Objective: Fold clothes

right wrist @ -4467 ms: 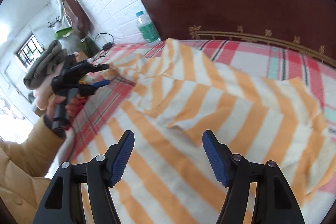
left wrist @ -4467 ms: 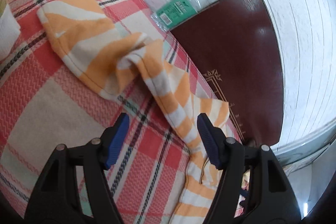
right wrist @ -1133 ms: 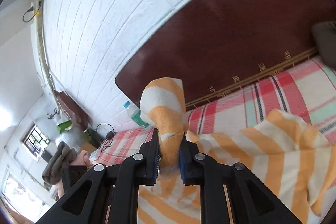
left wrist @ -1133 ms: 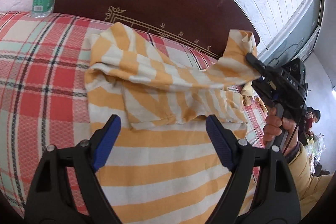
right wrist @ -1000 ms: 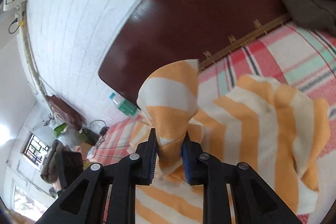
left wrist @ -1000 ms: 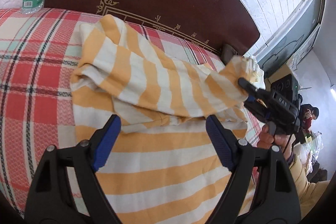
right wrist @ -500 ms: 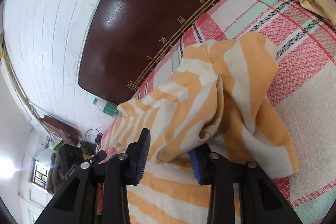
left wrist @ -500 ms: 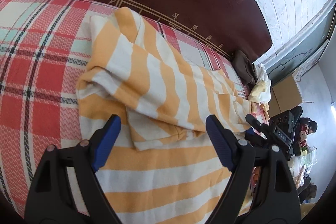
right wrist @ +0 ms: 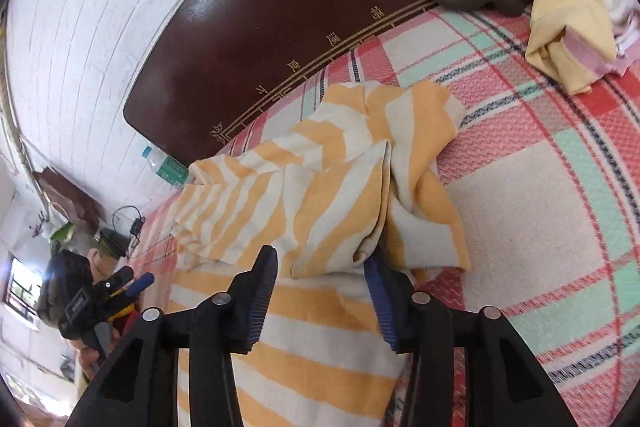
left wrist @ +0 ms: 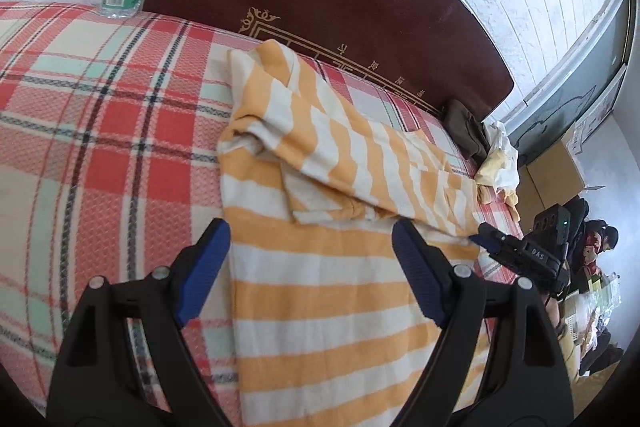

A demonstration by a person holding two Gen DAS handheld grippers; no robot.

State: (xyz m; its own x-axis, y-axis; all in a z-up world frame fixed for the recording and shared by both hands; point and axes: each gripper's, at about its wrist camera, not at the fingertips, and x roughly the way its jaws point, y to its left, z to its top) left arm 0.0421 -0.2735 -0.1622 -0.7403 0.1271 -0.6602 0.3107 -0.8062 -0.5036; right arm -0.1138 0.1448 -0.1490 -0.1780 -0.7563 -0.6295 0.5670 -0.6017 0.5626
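Orange-and-white striped cotton garment (left wrist: 320, 287) lies spread on the red, cream and mint plaid bedspread (left wrist: 100, 131), directly ahead of both grippers, its body running back under them toward the person. One sleeve (left wrist: 352, 163) has been laid across the chest, ahead of the left gripper's (left wrist: 310, 267) open fingers, which hover above the fabric and grasp nothing. The right gripper (right wrist: 322, 293) also has its jaws parted; the cuff end of the folded sleeve (right wrist: 332, 219) sits just ahead of and between its blue pads (right wrist: 264, 291), seemingly let go, though whether the cloth touches the right pad cannot be told. Beyond the sleeve, to the right, a bunched shoulder (right wrist: 424, 187) looks rumpled.

The step in hand appears to be the sleeve fold-in, just set down. The next move likely calls for smoothing that bunched shoulder, then each gripper pinching a hem corner to bring the lower body up over the chest, keeping the edges aligned so the sleeve does not slide out.
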